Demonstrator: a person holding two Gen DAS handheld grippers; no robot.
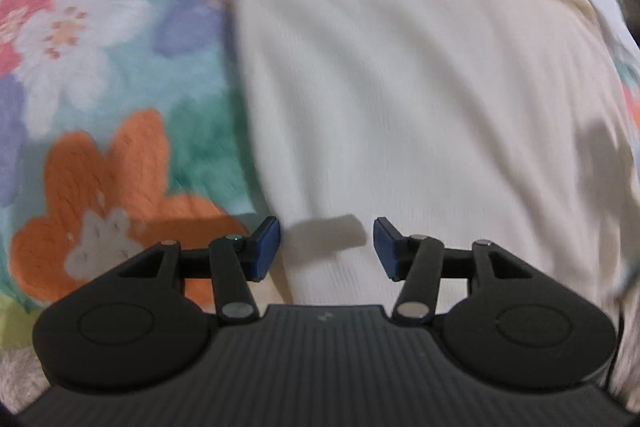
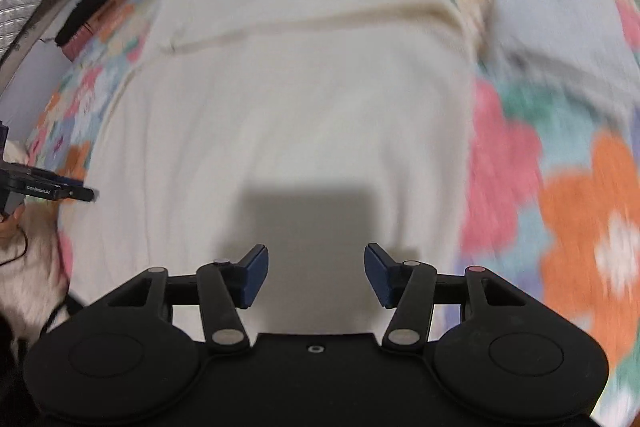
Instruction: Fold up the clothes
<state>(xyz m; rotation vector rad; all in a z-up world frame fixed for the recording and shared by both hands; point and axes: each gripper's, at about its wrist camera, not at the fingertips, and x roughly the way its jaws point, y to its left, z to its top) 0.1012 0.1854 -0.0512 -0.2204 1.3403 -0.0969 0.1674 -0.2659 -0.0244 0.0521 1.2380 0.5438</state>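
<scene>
Left wrist view: my left claw point(image 1: 326, 247) hangs released over the cream garment point(image 1: 400, 87), near its left edge on the floral blanket point(image 1: 100, 47). My right claw point(image 2: 316, 277), released too, holds nothing. One fold seems done; more remain.

The cloth point(image 1: 400, 87) is cream white with thin ribs running along it. It lies spread out flat on a soft blanket point(image 1: 100, 67) with big flowers in orange, pink, white and purple. A few soft wrinkles run across it. Its far part is folded over, and the thick hem point(image 2: 320, 19) of that fold crosses the cloth from side to side. Its long straight edge lies on the flowers.
</scene>
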